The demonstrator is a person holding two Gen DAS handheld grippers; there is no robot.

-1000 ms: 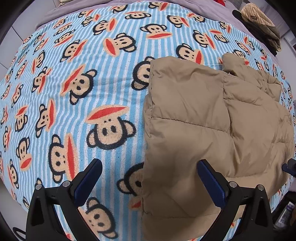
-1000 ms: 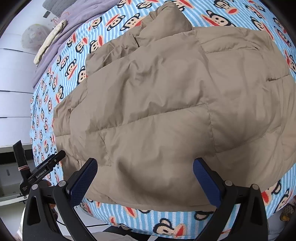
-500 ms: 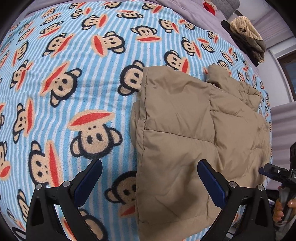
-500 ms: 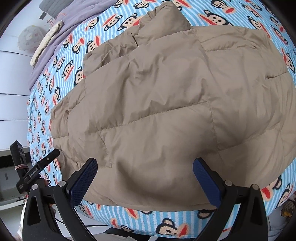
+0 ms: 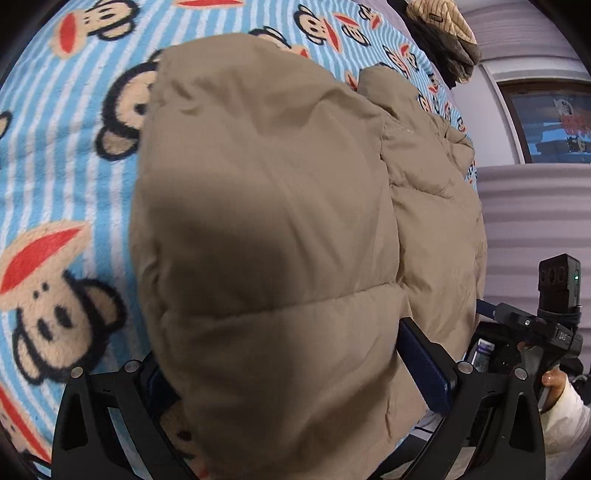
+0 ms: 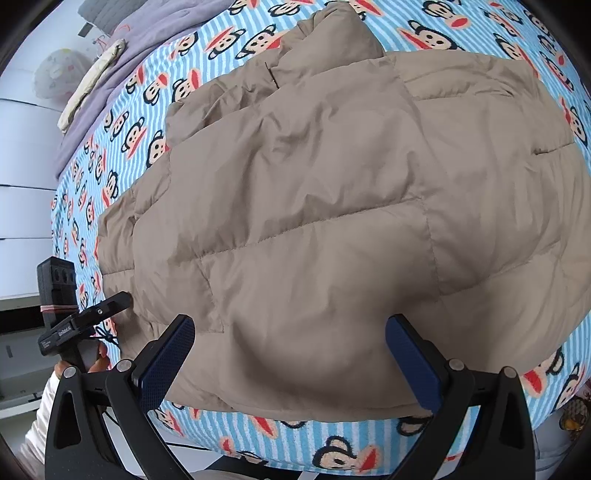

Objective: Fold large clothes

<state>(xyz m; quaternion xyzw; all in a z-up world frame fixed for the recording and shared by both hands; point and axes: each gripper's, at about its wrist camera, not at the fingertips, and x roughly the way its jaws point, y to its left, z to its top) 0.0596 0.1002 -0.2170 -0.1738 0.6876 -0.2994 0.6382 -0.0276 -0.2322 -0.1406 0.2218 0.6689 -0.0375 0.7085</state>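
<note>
A tan quilted puffer jacket (image 5: 266, 221) lies on a bed covered by a blue striped monkey-print blanket (image 5: 55, 166). My left gripper (image 5: 291, 373) is open, and the jacket's near corner bulges between its fingers. The left pad is hidden behind the fabric; the right pad (image 5: 424, 365) shows. In the right wrist view the jacket (image 6: 332, 184) spreads wide across the blanket (image 6: 295, 432). My right gripper (image 6: 291, 362) hovers open over the near hem with nothing pinched. Each gripper also shows in the other's view, at the jacket's opposite edge.
Brown striped and dark garments (image 5: 439, 29) are piled at the bed's far corner near a window (image 5: 554, 122). A lilac sheet (image 6: 129, 48) with a cream cloth (image 6: 92, 85) lies at the far end. The bed's near edge (image 6: 258, 454) runs just below the right gripper.
The left gripper has moved right and in low over the jacket's corner, so the fabric now sits between its fingers. The right gripper has barely shifted.
</note>
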